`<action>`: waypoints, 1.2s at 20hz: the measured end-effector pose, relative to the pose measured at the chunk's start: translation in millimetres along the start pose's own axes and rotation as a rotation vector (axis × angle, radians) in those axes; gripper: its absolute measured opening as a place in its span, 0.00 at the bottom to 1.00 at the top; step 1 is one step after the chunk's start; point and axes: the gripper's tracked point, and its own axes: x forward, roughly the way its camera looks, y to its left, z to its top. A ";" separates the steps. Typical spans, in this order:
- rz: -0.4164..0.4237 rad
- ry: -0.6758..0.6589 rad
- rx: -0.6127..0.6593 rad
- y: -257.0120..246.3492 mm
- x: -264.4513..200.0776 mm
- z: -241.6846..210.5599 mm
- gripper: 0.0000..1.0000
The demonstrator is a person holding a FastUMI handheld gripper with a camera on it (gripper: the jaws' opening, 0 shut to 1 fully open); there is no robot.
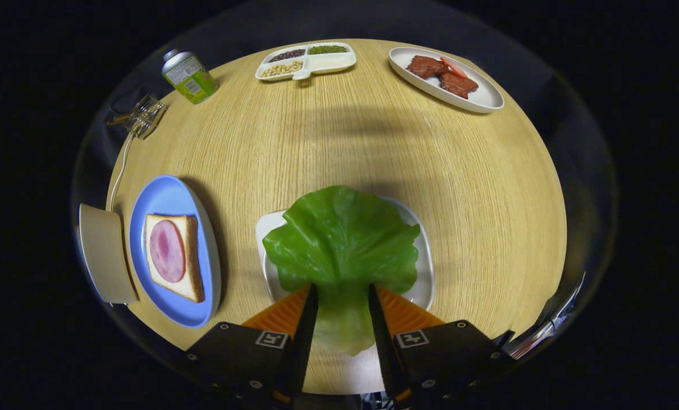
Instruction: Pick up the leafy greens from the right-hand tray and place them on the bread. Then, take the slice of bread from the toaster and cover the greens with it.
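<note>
Claw (342, 299) fingers stand apart on either side of the lettuce leaf's (342, 242) pale stem, and I cannot tell whether they press it or merely flank it. That leaf lies on its white tray (424, 250) just ahead of the fingers, so by my reckoning the first step is barely begun. At nine o'clock from the claw sits a blue plate (168, 196) bearing the bread slice (190, 256) topped with ham (167, 250), no greens on it yet. Just beyond that plate is a beige toaster (103, 253); covering remains undone. Farther out on the round wood-grain counter (345, 142): a divided dish of beans (305, 60) at twelve, a meat plate (447, 80) at one, a green can (189, 76) at eleven. Dark surroundings beyond.
</note>
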 end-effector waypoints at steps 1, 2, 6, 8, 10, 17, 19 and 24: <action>-0.006 -0.002 0.002 -0.6 0.4 -0.2 0.51; -0.008 -0.007 0.000 -0.1 0.0 0.2 0.48; -0.015 -0.043 0.025 -4.1 0.1 0.8 0.39; -0.019 -0.062 0.060 -7.7 0.4 1.5 0.31; -0.023 -0.075 0.080 -10.7 -0.5 1.2 0.21; 0.042 -0.101 0.166 -7.5 -3.5 4.3 0.10; 0.060 -0.120 0.193 -7.2 -10.6 6.2 0.07; 0.099 -0.157 0.188 8.5 -38.3 8.1 0.07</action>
